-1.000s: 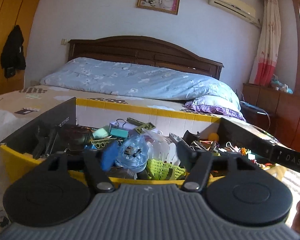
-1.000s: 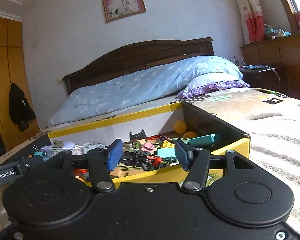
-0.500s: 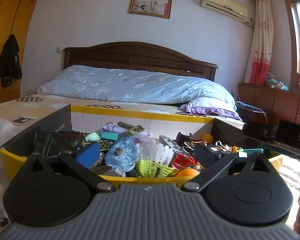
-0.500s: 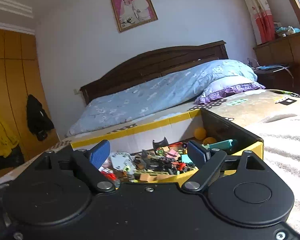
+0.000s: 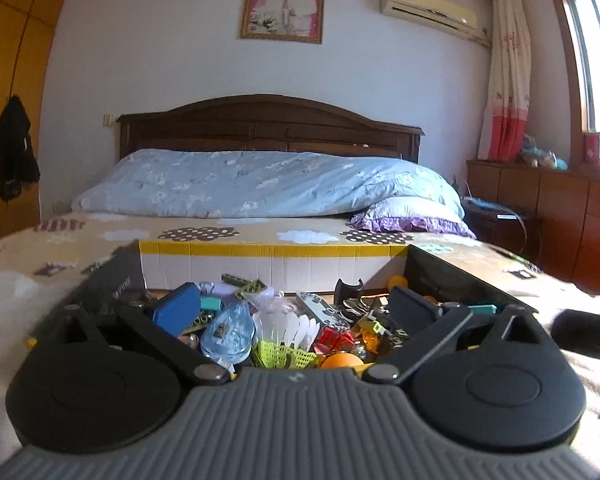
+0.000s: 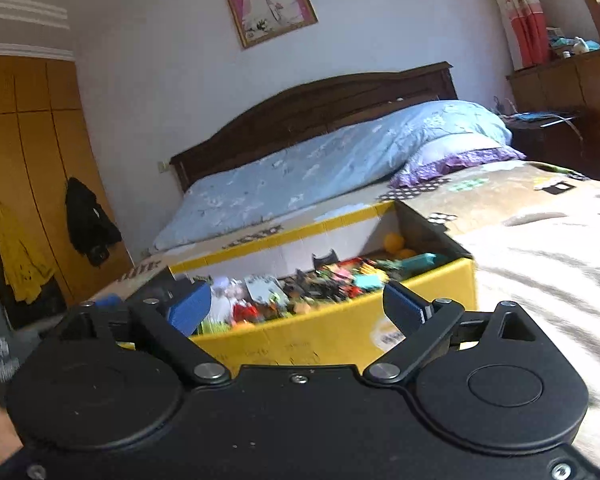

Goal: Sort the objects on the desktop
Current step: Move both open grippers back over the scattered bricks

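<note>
I am holding both tongs spread wide and empty, left tongs (image 5: pixel 296 312) over the yellow box (image 6: pixel 332 336) of clutter at lower centre. I should be singling out the shuttlecock (image 5: pixel 288 326) before closing, right tongs (image 6: pixel 296 308) hanging back.

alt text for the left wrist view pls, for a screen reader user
The open left gripper hangs empty over a yellow-rimmed cardboard box crammed with small items, including a white shuttlecock and a green plastic basket. The box sits on a bed in a sunlit bedroom.
</note>
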Motion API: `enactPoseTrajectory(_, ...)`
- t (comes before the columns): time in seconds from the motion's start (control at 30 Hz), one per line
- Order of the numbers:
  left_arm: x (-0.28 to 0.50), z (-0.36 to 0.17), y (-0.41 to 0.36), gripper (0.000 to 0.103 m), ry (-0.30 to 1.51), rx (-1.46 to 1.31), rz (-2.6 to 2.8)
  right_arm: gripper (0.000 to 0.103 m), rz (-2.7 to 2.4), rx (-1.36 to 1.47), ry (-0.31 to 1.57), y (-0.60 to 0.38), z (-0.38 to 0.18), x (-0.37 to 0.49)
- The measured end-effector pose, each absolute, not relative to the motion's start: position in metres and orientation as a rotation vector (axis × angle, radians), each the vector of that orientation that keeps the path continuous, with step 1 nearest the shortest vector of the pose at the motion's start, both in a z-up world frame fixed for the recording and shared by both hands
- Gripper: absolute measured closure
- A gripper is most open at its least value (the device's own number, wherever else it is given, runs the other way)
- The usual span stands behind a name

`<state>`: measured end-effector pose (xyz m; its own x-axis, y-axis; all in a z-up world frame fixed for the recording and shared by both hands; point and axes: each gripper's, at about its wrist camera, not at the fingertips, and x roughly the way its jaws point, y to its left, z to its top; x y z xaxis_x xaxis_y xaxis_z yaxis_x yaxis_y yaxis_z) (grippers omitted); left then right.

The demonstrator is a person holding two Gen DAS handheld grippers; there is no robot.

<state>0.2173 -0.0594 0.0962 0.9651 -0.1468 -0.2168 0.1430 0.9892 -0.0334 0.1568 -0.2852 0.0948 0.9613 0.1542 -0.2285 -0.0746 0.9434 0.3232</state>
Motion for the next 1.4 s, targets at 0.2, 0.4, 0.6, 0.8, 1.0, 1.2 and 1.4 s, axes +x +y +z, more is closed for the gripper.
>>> enactPoseTrajectory(0.2,0.185,0.110,-0.065,0.000,0.268,0.033,-0.187,0.005,0.084,0.302,0.254,-0.306,0.100,0.092)
enactPoseTrajectory(0.4,0.144,0.087,-0.078,0.000,0.336,0.085,-0.252,0.003,0.060,0.210,0.290,-0.306,0.082,0.026)
enactPoseTrajectory(0.6,0.118,0.042,-0.112,0.000,0.483,0.159,-0.401,0.000,0.012,0.138,0.332,-0.300,0.049,-0.041)
enactPoseTrajectory(0.8,0.101,0.007,-0.143,0.000,0.563,0.211,-0.408,0.000,-0.042,0.095,0.380,-0.305,0.016,-0.093)
enactPoseTrajectory(1.0,0.096,-0.004,-0.164,0.000,0.532,0.312,-0.399,0.000,-0.067,0.109,0.407,-0.318,-0.004,-0.109)
enactPoseTrajectory(1.2,0.110,-0.009,-0.164,0.000,0.549,0.327,-0.327,0.000,-0.047,0.115,0.407,-0.321,-0.012,-0.100)
enactPoseTrajectory(1.4,0.122,-0.010,-0.147,0.000,0.581,0.235,-0.245,0.000,-0.031,0.135,0.395,-0.324,-0.020,-0.093)
